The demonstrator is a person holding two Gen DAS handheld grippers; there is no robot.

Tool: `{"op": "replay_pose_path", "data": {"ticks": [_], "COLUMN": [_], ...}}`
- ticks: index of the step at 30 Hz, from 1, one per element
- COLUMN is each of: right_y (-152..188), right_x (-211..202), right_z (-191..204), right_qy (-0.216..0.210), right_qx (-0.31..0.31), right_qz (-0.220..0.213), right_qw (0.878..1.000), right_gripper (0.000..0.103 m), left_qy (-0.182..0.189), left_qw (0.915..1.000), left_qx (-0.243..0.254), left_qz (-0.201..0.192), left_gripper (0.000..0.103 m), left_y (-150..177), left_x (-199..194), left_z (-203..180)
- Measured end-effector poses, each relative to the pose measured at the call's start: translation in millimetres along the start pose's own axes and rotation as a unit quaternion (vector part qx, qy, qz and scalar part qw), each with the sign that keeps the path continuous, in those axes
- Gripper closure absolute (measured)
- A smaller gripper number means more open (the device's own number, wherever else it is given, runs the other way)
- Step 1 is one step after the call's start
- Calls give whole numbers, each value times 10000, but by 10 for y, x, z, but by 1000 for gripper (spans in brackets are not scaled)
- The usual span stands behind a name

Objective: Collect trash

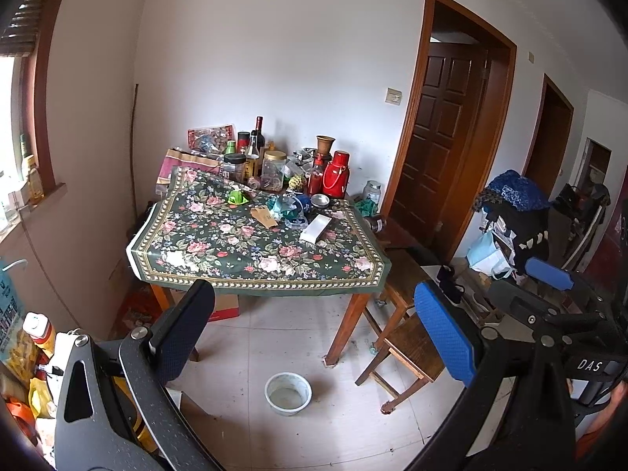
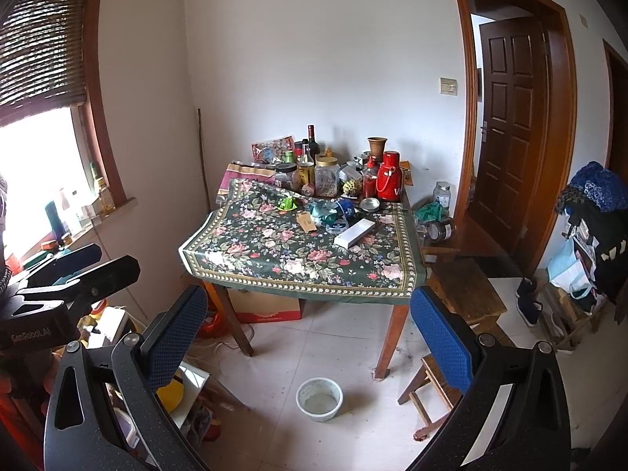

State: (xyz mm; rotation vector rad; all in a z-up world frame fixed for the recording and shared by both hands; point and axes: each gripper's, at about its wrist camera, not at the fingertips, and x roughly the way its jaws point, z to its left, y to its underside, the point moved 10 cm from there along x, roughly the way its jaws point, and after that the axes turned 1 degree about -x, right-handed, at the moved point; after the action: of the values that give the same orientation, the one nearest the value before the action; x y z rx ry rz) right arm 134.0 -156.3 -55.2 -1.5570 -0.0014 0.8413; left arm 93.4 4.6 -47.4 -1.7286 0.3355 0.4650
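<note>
Glossy floral tablecloth [image 1: 251, 251] over wooden table legs [image 1: 345, 329], smooth tiled floor [image 1: 274, 337].

Front of table [image 1: 219, 259]: bare floral cloth, open reach from the near edge.
Mid table: white box [image 1: 315, 227], brown tag [image 1: 265, 216], green wrapper [image 1: 237, 196] – scattered, gaps between them.
Back of table: bottles and jars [image 1: 255, 161], red flask [image 1: 336, 174] – packed against the wall.
Floor in front: bowl [image 1: 288, 392] only.
Right side: wooden stools [image 1: 408, 337] just beside the table leg.
</note>
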Motion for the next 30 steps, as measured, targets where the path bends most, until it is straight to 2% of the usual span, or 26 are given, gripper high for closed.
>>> {"op": "replay_pose_path", "data": {"ticks": [7,19,30], "right_y": [-7,-111,-186], "right_x": [-11,4,291], "right_z": [-74,-471,-910], "right_qy": [-73,-73,182], "right_qx": [-7,-77,94], "right_qz": [-10,-83,16], "right_qw": [10000,9999,9998], "right_gripper": [0,0,0], "left_qy": [-96,-203,-293], "left_qw": [10000,9997,9996], "left_qx": [-19,-94,-25], "left_qz": [3,-112,25], "left_gripper": [1,1,1], "left_y": [-9,-65,-231], "left_x": [39,202,660], "left_z": [-136,-464,-554]}}
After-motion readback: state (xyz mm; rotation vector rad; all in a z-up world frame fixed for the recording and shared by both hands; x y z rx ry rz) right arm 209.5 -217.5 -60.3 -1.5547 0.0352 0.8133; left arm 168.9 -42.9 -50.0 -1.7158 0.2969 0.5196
